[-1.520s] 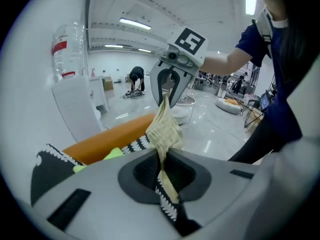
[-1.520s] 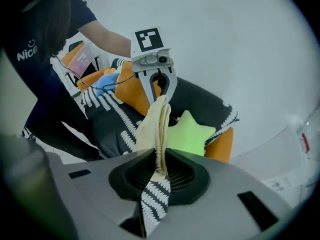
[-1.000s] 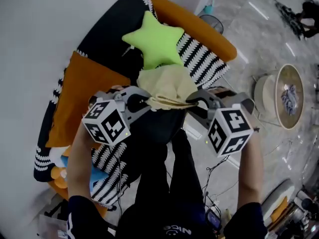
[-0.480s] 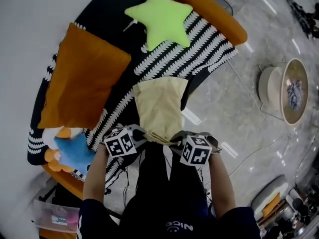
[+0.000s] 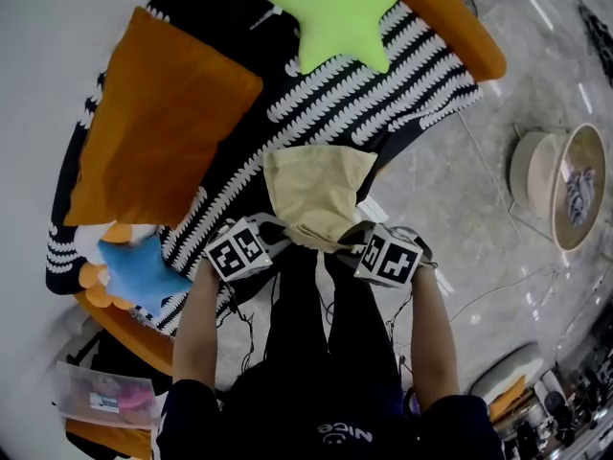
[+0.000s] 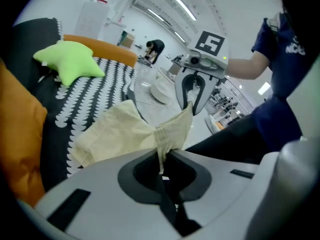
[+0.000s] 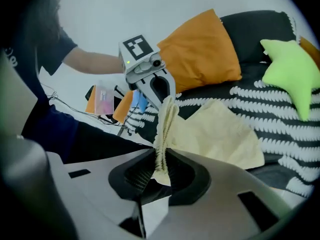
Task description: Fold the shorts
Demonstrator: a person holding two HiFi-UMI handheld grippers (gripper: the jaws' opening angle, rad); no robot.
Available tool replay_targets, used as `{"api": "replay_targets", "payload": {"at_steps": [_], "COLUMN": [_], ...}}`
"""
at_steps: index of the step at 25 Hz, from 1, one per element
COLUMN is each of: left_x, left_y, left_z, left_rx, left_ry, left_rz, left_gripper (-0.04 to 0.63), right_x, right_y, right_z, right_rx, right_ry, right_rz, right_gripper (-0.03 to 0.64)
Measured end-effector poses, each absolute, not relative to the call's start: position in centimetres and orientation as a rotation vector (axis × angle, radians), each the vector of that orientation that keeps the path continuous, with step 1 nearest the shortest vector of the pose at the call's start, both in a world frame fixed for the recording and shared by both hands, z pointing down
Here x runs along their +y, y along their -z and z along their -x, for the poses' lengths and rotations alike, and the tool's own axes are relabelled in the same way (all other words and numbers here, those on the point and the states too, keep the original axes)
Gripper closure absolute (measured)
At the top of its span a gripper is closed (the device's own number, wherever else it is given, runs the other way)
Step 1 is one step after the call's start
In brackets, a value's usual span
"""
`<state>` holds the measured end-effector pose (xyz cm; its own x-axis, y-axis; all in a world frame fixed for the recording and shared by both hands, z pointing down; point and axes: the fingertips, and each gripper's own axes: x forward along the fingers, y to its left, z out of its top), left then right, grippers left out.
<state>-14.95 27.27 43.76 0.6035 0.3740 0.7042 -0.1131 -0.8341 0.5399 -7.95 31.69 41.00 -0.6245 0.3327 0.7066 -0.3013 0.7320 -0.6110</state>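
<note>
Now we've got both waistband corners pinched: left claw and right claw each clamped on the shorts. The legs run toward twelve o'clock onto the sofa, equally near both claws.

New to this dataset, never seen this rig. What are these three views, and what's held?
No robot: a person holds a two-jaw gripper in each hand; the marker cubes belong to the grippers. The head view looks steeply down from the person's head. The two gripper views ride on each gripper, looking along its jaws. The left gripper and right gripper are each shut on the waistband of pale yellow shorts, whose far end lies on a sofa with a black-and-white cover. Also on it: an orange cushion, a green star pillow and a blue soft toy.
</note>
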Motion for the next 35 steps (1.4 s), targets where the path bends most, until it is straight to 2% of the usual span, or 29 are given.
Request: {"api": "replay_targets", "payload": {"at_steps": [9,19,22,25,26,27,28,32,35], "left_x": [16.9,13.6,13.4,13.2,13.3,13.3,13.2,13.3,13.4], "left_y": [-48.4,-59.9,-61.0,-60.5,-60.2,-59.9,-59.6,-58.3,-57.2], "left_z": [12.5,15.1,15.5,15.7,15.9,16.4,17.0,20.7,22.6], "left_rx": [-0.176,-0.382,-0.452,-0.470,-0.466,-0.467,-0.475,-0.546,-0.633], "left_ry": [-1.030,-1.291,-1.285,-1.163,-1.140,-1.133,-1.135,-1.154,-1.139], "left_rz": [-2.243,-2.066,-2.029,-2.016,-2.018,-2.022,-2.025,-1.976,-1.930], "left_gripper": [0.577,0.577,0.575,0.574,0.572,0.558,0.535,0.412,0.405], "right_x": [16.6,12.5,12.3,11.7,11.2,10.2,9.0,7.2,9.1], "right_y": [-46.9,-60.2,-61.2,-60.0,-59.2,-58.1,-57.0,-53.5,-51.9], "right_z": [4.7,6.5,6.7,6.5,6.0,5.2,4.2,0.9,0.2], "right_rx": [-1.990,-1.940,-1.949,-1.994,-2.019,-2.054,-2.091,-2.147,-2.162], "right_ry": [-0.866,-0.881,-0.952,-1.169,-1.235,-1.272,-1.283,-1.208,-1.095], "right_rz": [-0.215,-0.295,-0.314,-0.279,-0.288,-0.330,-0.403,-0.639,-0.672], "right_gripper": [0.535,0.529,0.506,0.483,0.427,0.351,0.328,0.327,0.342]}}
